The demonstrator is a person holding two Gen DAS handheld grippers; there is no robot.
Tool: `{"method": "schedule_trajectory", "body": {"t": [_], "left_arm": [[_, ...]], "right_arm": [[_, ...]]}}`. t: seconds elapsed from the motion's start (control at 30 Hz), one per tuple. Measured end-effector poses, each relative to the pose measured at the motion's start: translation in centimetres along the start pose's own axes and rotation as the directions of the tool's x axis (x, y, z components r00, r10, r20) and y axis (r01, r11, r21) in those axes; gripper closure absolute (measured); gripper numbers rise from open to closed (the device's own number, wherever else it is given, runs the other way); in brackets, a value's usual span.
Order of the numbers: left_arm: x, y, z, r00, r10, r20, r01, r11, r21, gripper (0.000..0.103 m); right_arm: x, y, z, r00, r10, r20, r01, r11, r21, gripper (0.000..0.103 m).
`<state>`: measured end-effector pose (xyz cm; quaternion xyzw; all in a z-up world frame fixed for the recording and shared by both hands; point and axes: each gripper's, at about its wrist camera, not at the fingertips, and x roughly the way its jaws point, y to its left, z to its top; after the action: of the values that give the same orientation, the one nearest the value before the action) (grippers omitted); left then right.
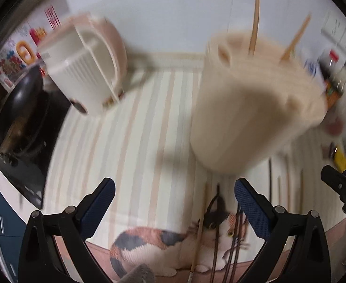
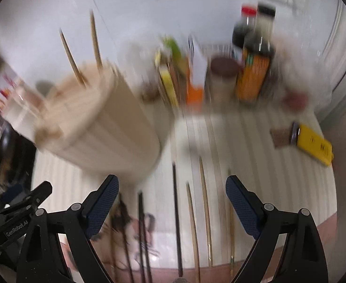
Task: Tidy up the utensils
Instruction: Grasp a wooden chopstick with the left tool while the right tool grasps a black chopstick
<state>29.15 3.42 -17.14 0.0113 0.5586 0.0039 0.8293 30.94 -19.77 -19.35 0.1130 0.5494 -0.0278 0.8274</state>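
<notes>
left gripper (image 1: 174, 199): fingers are standing spread wide, grasping nothing; loose chopsticks (image 1: 216, 233) are lying between and just below them at the bottom centre of the frame.
right gripper (image 2: 173, 197): fingers are standing released too, with nothing pinched; several chopsticks (image 2: 191, 214) are lying in the gap, running from the bottom edge up toward mid-frame.
long axis: the sticks are lying roughly along each gripper's pointing line, across the closing direction of the fingers, on the striped mat (image 2: 255, 141).
holder (image 2: 97, 122): the cream ribbed cup is standing upper left in the right view and upper right in the left view (image 1: 255, 108), two sticks already poking from it.
nearer hand: judging by the spread, the right one is facing more sticks; both are looking within reach.
</notes>
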Motion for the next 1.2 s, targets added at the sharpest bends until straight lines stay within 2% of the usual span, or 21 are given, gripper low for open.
{"method": "schedule_trajectory", "body": {"t": [0.1, 0.17, 0.23, 0.33, 0.37, 0.53, 0.6, 0.67, 0.73, 0.87, 0.97, 1.0, 1.07, 1.2], "left_arm": [[2.5, -0.8, -1.6, 0.998, 0.02, -0.051, -0.019, 1.0, 0.023, 0.0], [3.8, -1.1, -2.4, 0.996, 0.023, -0.088, -0.02, 0.999, 0.028, 0.0], [5.2, -1.4, -3.1, 0.993, 0.026, -0.117, -0.022, 0.999, 0.038, 0.0], [7.0, -1.9, -4.1, 0.987, 0.043, -0.155, -0.035, 0.998, 0.054, 0.0], [7.4, -2.1, -4.4, 0.985, 0.046, -0.164, -0.037, 0.998, 0.056, 0.001], [9.7, -2.6, -5.6, 0.973, 0.021, -0.229, -0.007, 0.998, 0.061, 0.023], [10.3, -2.8, -6.0, 0.967, 0.008, -0.254, 0.009, 0.998, 0.067, 0.026], [10.8, -3.0, -6.4, 0.964, 0.004, -0.267, 0.015, 0.997, 0.07, 0.034], [11.3, -2.8, -6.7, 0.96, -0.003, -0.279, 0.022, 0.998, 0.066, 0.048], [11.5, -2.8, -7.0, 0.96, -0.021, -0.28, 0.039, 0.997, 0.059, 0.061], [11.4, -2.8, -7.0, 0.961, -0.035, -0.273, 0.054, 0.997, 0.062, 0.083], [11.4, -2.8, -7.1, 0.962, -0.031, -0.27, 0.051, 0.996, 0.067, 0.097], [11.4, -2.7, -7.0, 0.963, -0.025, -0.267, 0.045, 0.997, 0.068, 0.098], [11.3, -1.3, -6.8, 0.965, -0.001, -0.261, 0.014, 0.999, 0.048, 0.099]], "right_arm": [[2.7, -0.3, -1.7, 0.998, -0.016, -0.065, 0.015, 1.0, -0.009, 0.013], [4.3, -0.6, -2.7, 0.994, -0.021, -0.105, 0.02, 1.0, -0.009, 0.023], [5.8, -0.6, -3.3, 0.989, -0.002, -0.145, 0.002, 1.0, 0.0, 0.042], [7.9, -1.1, -4.3, 0.978, 0.028, -0.208, -0.024, 1.0, 0.02, 0.058], [8.4, -1.0, -4.5, 0.974, 0.035, -0.223, -0.031, 0.999, 0.021, 0.06], [10.3, -0.5, -5.2, 0.958, 0.039, -0.284, -0.039, 0.999, 0.008, 0.071], [11.0, -0.4, -5.5, 0.952, 0.036, -0.303, -0.037, 0.999, 0.004, 0.072], [11.4, -0.3, -5.6, 0.949, 0.031, -0.314, -0.032, 0.999, 0.0, 0.072], [11.9, -0.1, -5.8, 0.944, 0.022, -0.328, -0.025, 1.0, -0.005, 0.071], [12.9, 0.1, -6.1, 0.937, 0.003, -0.35, -0.01, 1.0, -0.018, 0.071], [13.5, 0.2, -6.3, 0.934, -0.014, -0.358, 0.003, 1.0, -0.031, 0.071], [13.9, 0.7, -6.2, 0.931, -0.028, -0.364, 0.016, 0.999, -0.038, 0.071], [14.3, 0.8, -6.3, 0.926, -0.044, -0.374, 0.03, 0.999, -0.044, 0.072], [14.5, 1.2, -6.4, 0.93, -0.114, -0.349, 0.082, 0.991, -0.105, 0.089]]}}
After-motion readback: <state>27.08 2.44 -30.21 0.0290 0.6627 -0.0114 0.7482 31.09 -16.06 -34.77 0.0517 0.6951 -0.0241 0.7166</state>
